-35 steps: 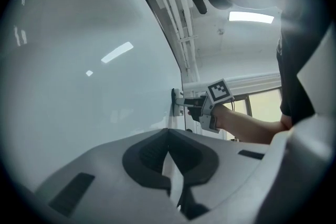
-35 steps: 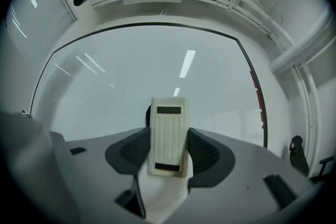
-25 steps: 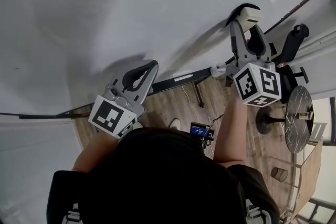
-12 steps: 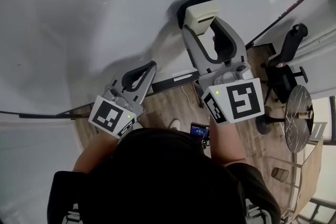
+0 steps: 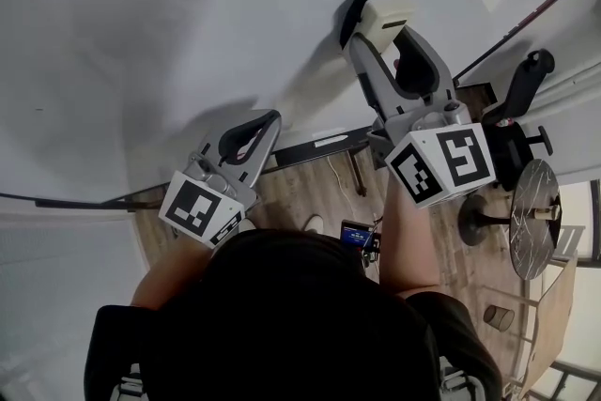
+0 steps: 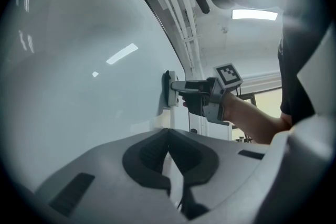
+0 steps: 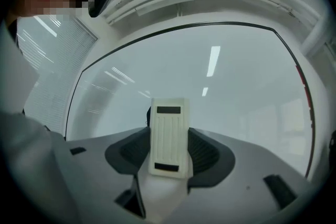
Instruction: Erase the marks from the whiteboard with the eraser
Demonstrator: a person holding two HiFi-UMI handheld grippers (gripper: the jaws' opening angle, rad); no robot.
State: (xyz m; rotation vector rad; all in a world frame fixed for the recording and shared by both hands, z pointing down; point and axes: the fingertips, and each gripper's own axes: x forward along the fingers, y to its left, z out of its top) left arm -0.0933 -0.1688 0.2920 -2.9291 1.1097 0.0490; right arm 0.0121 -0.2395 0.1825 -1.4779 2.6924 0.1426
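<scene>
The right gripper (image 5: 387, 40) clamps the cream eraser (image 7: 168, 134) between its 2 jaws, its pad flat against the whiteboard (image 5: 188, 14) just ahead. To its left, the left gripper (image 5: 252, 129) idles, jaws together, empty. Uneven pressure could twist the eraser loose.

The whiteboard (image 5: 188, 14) is smooth, glossy white and throws back streaks of ceiling light, and its edge strip (image 5: 291, 154) looks dark and matt. The eraser (image 7: 169, 136) shows a cream, matt plastic back moulded with fine lengthwise ribs. It sits between the right tongs (image 7: 169, 152), whose shells are smooth matt grey plastic with dark, ridged, rubbery-looking pads (image 7: 202, 152), the same finish as on the left tongs (image 6: 169, 157). Toward 5 o'clock in the head view the floor (image 5: 310, 188) is brown wood-grain planking with a dull sheen.
</scene>
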